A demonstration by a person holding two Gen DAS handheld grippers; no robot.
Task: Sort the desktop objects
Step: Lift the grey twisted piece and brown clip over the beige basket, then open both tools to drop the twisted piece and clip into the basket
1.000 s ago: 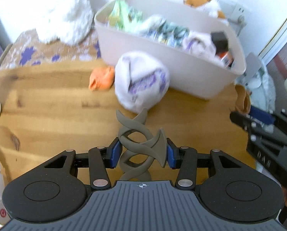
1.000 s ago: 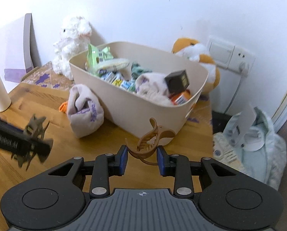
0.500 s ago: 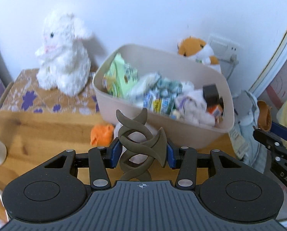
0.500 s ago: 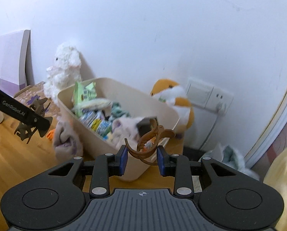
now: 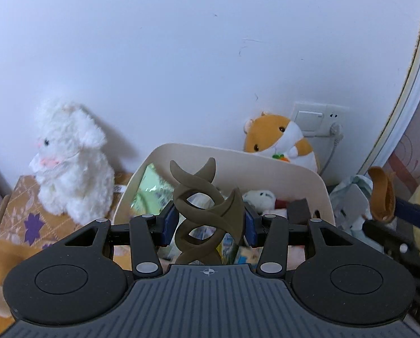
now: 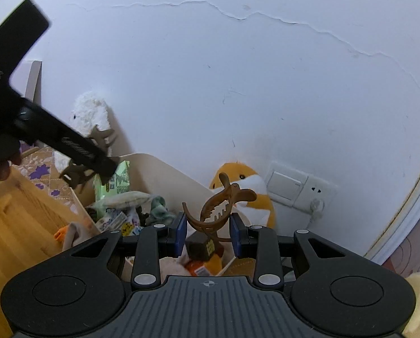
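Note:
My left gripper [image 5: 208,225] is shut on a dark olive hair claw clip [image 5: 207,211] and holds it up over the beige storage bin [image 5: 303,174]. My right gripper [image 6: 208,232] is shut on a brown hair claw clip [image 6: 221,205], held above the right end of the same bin [image 6: 167,169]. The bin holds snack packets [image 5: 150,191], a small plush and a dark box [image 6: 201,246]. The left gripper also shows in the right wrist view [image 6: 97,163], with its clip over the bin's left end. The brown clip shows at the right of the left wrist view [image 5: 380,197].
A white plush lamb [image 5: 72,166] sits on a patterned box [image 5: 18,219] left of the bin. An orange hamster plush [image 5: 280,140] sits behind the bin by a wall socket [image 5: 320,118]. The wooden table [image 6: 26,211] carries an orange item [image 6: 59,233] and a cloth pouch.
Both grippers have risen and moved forward with their clips, from low over the table to above the bin. The views now tilt up toward the wall.

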